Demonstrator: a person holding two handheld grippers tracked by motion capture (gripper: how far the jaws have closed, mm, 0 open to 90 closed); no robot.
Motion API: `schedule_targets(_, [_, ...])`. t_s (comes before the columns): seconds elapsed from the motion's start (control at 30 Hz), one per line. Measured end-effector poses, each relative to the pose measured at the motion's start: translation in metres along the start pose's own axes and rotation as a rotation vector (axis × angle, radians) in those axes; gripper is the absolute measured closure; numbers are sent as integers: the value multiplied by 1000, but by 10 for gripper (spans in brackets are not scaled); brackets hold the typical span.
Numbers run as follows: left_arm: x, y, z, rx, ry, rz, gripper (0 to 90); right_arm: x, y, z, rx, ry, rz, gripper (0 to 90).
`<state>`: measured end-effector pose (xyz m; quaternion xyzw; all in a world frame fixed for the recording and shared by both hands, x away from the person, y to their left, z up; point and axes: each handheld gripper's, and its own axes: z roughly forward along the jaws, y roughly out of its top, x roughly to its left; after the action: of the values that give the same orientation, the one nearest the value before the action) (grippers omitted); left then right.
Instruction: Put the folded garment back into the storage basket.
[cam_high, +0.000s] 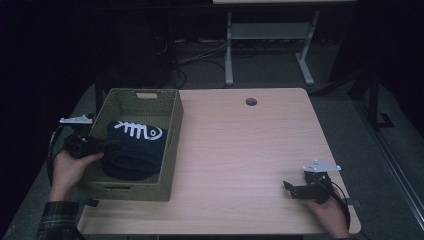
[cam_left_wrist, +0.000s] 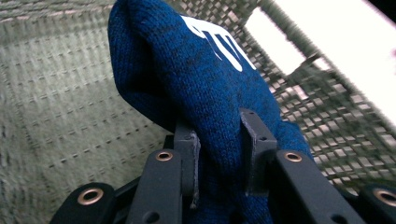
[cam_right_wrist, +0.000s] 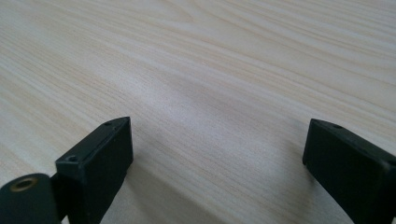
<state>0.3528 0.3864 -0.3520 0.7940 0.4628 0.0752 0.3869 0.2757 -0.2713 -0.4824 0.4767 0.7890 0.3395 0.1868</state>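
So the navy knit garment (cam_high: 134, 150), folded up with a white fishbone print on top, is sitting inside the woven green basket (cam_high: 172, 145) at the left side of the worktop (cam_high: 245, 150). The left tongs (cam_high: 106, 145) are reached in over the basket's left wall and are closed on a fold of the knit; in the left gripper view the fabric (cam_left_wrist: 205, 93) is seen bunched between the two jaws, with a hump of it standing up above them.

Stuff that could go sideways from here, as a guess:

- Only a pinch of one fold seems to be held, so if it's lifted, the bundle could be unrolled and left dangling half in the basket.
- The knit could get snagged on the open weave of the basket wall if it's dragged sideways.
- The basket looks light, so it could be tipped or shoved along with the pull, since nothing is bracing it.

The right tongs (cam_high: 294, 190) are parked near the worktop's front right corner, well apart from all of this, jaws spread wide with nothing between them, just bare wood under them.

Orientation: the bundle's long axis is run roughly front to back along the basket, tilted slightly. The fishbone print is at the far end; which end is collar or hem can't really be made out in this dim light.
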Motion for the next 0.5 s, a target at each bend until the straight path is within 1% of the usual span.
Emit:
schedule_targets(0.1, [5,2,6,23,31,3,709,0,0,0,0,-1,0,80])
schedule_targets(0.17, [7,3,9,50,62,12,702,0,0,0,0,-1,0,81])
schedule_targets(0.23, [10,3,13,67,83,16,692,0,0,0,0,-1,0,81])
schedule_targets(0.3, [13,1,16,75,98,6,686,0,0,0,-1,-1,0,80])
schedule_targets(0.37, [16,0,19,85,125,-4,677,0,0,0,0,-1,0,80])
schedule_targets(0.43, [19,-1,21,106,157,-17,668,0,0,0,-1,-1,0,81])
schedule_targets(0.47, [19,-1,22,107,168,-20,661,0,0,0,0,0,0,81])
schedule_targets(0.5, [18,-1,23,112,181,-14,657,0,0,0,0,-1,0,81])
